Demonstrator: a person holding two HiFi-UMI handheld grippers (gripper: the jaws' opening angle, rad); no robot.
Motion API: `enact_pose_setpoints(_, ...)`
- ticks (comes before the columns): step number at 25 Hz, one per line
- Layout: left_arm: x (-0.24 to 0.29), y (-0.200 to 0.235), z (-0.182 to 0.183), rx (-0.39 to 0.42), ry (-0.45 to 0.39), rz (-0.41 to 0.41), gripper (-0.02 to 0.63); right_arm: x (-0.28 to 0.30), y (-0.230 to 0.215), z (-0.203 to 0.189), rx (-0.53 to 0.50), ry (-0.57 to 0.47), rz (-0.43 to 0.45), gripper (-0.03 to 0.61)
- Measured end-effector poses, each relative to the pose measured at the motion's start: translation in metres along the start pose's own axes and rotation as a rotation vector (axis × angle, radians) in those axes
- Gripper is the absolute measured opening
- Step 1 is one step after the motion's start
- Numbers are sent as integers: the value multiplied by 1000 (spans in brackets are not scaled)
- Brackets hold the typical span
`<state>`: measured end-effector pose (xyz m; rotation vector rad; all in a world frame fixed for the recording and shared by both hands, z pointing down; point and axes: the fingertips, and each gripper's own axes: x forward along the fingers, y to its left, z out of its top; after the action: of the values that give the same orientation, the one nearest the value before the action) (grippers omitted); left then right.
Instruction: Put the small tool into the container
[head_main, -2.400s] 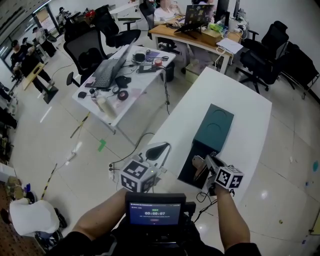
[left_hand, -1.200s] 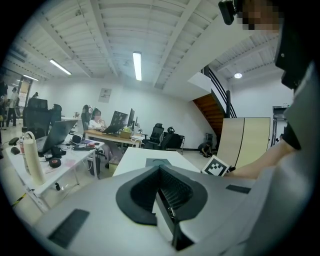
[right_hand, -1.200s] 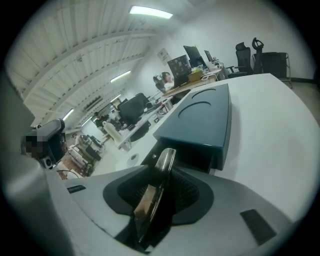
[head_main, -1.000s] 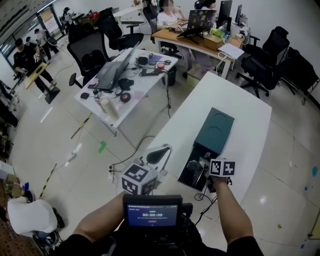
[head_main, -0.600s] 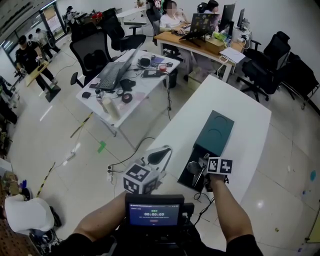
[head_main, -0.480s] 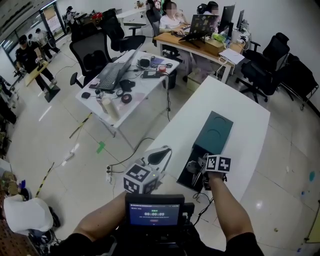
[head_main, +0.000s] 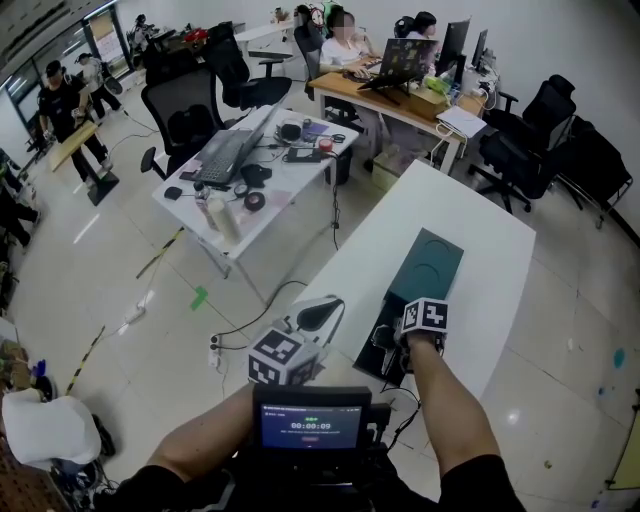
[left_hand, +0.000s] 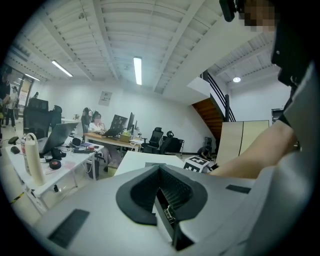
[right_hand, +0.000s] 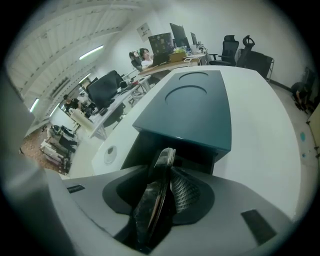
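Note:
A dark teal box-shaped container (head_main: 430, 262) lies on the white table (head_main: 480, 230), its near end open as a dark compartment (head_main: 378, 350). My right gripper (head_main: 396, 338) hovers over that open end. In the right gripper view its jaws are shut on the small tool (right_hand: 156, 197), a thin dark flat piece with a metal rim. The tool's tip points at the dark opening (right_hand: 150, 145) under the teal lid (right_hand: 192, 107). My left gripper (head_main: 314, 312) stays off the table's near left corner, shut with nothing in it (left_hand: 167, 212).
A grey desk (head_main: 250, 150) with a laptop, bottle and clutter stands to the left, across an aisle. Black office chairs (head_main: 545, 120) and a wooden desk with seated people are behind. A cable hangs off the table's near end (head_main: 400, 395). A round grommet (right_hand: 109, 154) sits in the tabletop.
My right gripper, with the tool, has shifted left from the near right corner of the container to over its open end. The left gripper has stayed put.

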<state>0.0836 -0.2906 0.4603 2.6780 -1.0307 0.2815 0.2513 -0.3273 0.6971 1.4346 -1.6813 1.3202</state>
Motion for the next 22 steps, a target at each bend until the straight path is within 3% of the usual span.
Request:
enact_pose_setpoints(11,-17,12,-4,-6,-5,23,12,6,-2,-4,-16,38,-162,156)
enact_pose_setpoints(15,-24,16,-4,-11,-7,30,12,7,-5,-5,-22,30,-228,129)
enact_pose_setpoints(22,-38,28,-4,-17,-15,53,12,8,-1,-6,-8,34,-209,129)
